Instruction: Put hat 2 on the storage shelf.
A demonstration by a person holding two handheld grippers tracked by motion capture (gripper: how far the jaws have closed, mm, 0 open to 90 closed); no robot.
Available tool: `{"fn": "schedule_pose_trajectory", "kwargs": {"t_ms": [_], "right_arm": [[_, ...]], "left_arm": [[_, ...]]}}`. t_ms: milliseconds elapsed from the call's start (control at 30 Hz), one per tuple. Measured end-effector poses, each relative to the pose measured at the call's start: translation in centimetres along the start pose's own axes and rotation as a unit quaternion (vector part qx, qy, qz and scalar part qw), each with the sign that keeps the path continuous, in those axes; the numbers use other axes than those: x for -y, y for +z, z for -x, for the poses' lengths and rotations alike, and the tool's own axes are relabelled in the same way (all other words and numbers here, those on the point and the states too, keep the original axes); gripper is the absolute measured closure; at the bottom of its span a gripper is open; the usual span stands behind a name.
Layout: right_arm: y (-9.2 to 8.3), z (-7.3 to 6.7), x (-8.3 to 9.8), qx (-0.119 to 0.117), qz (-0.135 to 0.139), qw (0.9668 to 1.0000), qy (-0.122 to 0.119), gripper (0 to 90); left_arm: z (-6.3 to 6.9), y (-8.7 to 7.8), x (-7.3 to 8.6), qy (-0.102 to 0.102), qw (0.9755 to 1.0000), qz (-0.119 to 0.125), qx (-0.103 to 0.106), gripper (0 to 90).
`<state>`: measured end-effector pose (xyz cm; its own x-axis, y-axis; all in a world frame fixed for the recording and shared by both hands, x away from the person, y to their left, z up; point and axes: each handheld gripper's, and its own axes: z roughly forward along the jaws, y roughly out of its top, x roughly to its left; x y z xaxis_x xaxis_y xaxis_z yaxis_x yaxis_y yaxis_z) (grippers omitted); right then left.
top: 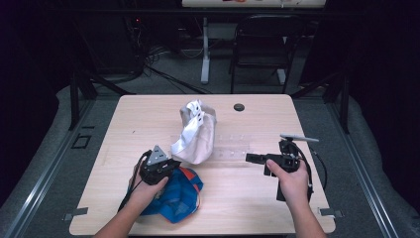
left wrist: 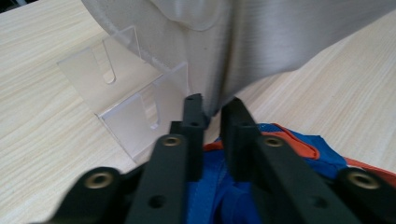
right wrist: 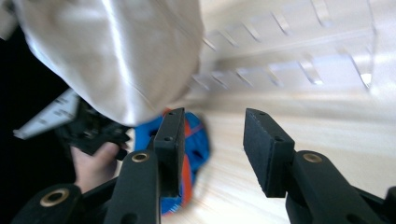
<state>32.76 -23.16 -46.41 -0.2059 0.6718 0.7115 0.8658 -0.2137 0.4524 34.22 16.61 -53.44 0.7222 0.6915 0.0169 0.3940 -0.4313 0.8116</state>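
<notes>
Blue cap (top: 176,194) lies at the near table edge beneath the left gripper (left wrist: 212,109), whose narrow jaws flank the beige cap's (top: 198,136) edge (grip uncertain). The cap leans on a clear rack (left wrist: 126,100); right gripper (right wrist: 210,135) is open, empty.

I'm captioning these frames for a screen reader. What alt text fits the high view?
A person at a wooden table holds the left gripper over a blue and orange cap, beside a beige cap on a clear rack; the right gripper points toward them.
</notes>
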Motion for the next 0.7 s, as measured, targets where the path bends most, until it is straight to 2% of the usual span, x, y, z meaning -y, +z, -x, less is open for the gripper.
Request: {"fn": "schedule_pose_trajectory", "kwargs": {"t_ms": [100,200,367,433,533,600,633,700], "right_arm": [[0.3,1.0,1.5,0.016,-0.008,0.9998,-0.007,59.3],[0.5,1.7,2.7,0.019,-0.008,0.9998,-0.006,59.2],[1.0,2.5,4.2,0.029,0.001,0.9996,-0.009,59.2],[1.3,2.7,4.6,0.03,-0.003,0.9995,-0.013,59.2],[2.0,2.5,5.0,0.041,-0.005,0.9991,-0.013,59.2],[2.5,2.1,4.9,0.044,-0.024,0.9984,-0.027,59.1],[3.0,1.6,5.1,0.053,-0.024,0.9978,-0.032,58.5],[3.6,0.9,5.2,0.05,-0.026,0.9974,-0.046,58.3]], "left_arm": [[0.2,-1.1,0.1,-0.005,1.0,0.003,0.003,66.4],[0.2,-2.9,0.3,-0.008,0.9999,0.002,-0.007,61.0],[-0.6,-5.5,1.0,-0.034,0.9993,-0.01,-0.01,51.5],[-1.0,-6.6,1.7,-0.043,0.9987,-0.012,-0.023,48.5],[-1.7,-8.0,3.2,-0.051,0.9977,-0.01,-0.044,49.1],[-2.1,-8.3,4.2,-0.054,0.9968,-0.005,-0.059,48.4],[-2.3,-8.4,4.5,-0.057,0.9966,-0.003,-0.059,48.2],[-3.0,-8.4,5.4,-0.068,0.9956,-0.006,-0.065,48.1]]}}
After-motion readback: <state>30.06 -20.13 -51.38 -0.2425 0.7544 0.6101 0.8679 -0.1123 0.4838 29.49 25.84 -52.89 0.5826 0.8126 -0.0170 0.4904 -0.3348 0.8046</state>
